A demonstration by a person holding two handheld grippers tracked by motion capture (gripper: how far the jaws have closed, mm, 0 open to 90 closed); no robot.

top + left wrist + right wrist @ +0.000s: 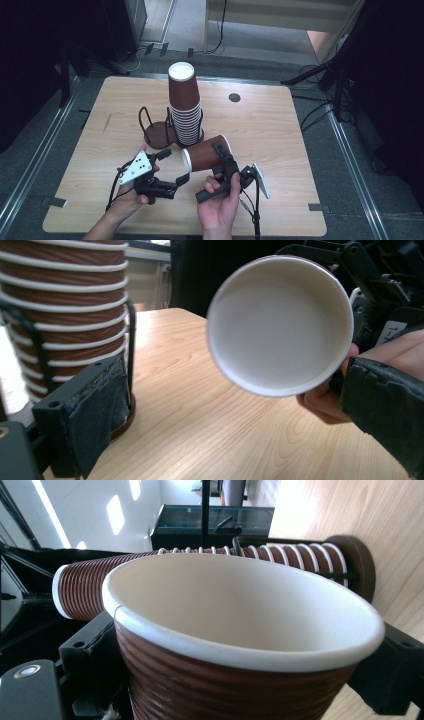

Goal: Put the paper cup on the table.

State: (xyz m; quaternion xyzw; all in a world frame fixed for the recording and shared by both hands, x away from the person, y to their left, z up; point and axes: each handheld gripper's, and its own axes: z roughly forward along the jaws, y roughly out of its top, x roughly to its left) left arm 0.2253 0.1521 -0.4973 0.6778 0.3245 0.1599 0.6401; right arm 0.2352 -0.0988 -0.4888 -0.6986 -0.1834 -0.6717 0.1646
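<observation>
With the right gripper [223, 162] clamped on the loose cup [206, 152], held on its side above the surface [280, 135] just beside the stack [184, 102], the spread left gripper [172, 165], apparently clear of the rim, should close gently without crushing it.

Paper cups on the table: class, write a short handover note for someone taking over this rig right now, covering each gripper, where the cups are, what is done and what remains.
Right gripper: shut on the single cup, held on its side above the table, open mouth facing the left gripper.
Left gripper: open, jaws spread just short of the cup's rim, holding nothing.
Stack of cups: upside down in the wire holder on the table; the holder's other slot stands vacant.
Done: one cup is in hand, apart from the stack.
Left: probably pass the cup to the left gripper or set it down.
</observation>
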